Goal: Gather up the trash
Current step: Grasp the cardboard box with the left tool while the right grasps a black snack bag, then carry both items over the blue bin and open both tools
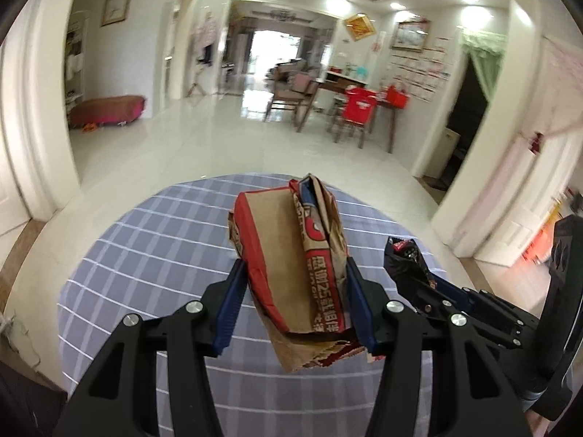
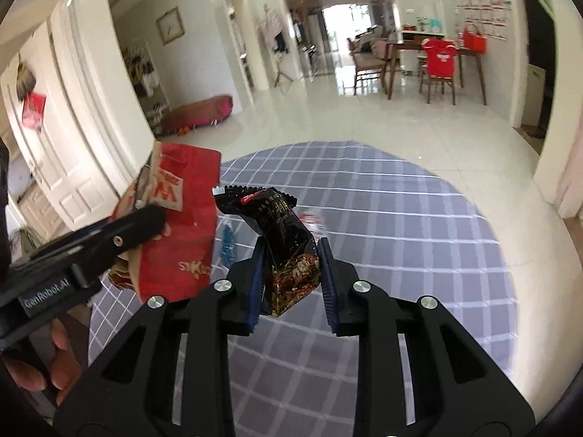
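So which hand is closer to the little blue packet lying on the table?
Probably the right. The small blue-and-white packet lies just ahead of the right gripper. That gripper is full, though, clamped on a crinkly black foil wrapper, so it must drop that first.

Two wrist fisheye views, each aimed forward and downward along a gripper's fingers

The round checked tablecloth (image 1: 153, 255) is seen close below in both; the tiled hall and dining table (image 2: 437, 45) are shared far ahead; the right gripper (image 1: 433, 284) is caught at the left view's right edge; the left gripper (image 2: 120, 240) is caught at the right view's left edge.
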Motion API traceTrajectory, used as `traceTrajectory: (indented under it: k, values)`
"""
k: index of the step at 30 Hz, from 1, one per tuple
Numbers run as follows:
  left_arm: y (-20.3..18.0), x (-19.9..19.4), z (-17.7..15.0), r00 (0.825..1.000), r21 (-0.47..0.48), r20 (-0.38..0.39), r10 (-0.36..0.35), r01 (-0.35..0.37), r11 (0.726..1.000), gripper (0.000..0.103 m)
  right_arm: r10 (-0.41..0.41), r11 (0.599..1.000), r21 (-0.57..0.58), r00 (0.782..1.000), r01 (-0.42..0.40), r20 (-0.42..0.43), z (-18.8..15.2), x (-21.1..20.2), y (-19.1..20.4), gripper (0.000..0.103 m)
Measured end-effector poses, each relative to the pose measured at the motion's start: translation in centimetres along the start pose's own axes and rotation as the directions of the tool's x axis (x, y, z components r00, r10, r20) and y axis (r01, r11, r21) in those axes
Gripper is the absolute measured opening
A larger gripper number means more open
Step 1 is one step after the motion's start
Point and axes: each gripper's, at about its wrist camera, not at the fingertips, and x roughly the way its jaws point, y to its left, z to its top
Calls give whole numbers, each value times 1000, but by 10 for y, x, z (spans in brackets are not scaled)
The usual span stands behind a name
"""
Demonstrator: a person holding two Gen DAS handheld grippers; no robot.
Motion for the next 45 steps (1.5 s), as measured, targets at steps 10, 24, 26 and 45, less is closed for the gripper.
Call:
traceTrajectory:
  k: [10,24,26,45]
  values:
    - [-147,-7,-47,984,172,-64,-164,172,970,52,-94,980,185,992,77,86,-53,-119,-112,27]
    - [-314,28,-138,917,370,-272,-292,380,848,53,-340,850,465,931,246,129,-164,-237,-241,27]
    - [-330,35,-149,910,387,-292,-293,392,835,54,-364,828,499,923,257,128,-177,-247,-253,27]
    - [-366,75,-183,918,415,-343,-199,338,845,78,-370,767,583,927,268,60,-215,-241,-293,28]
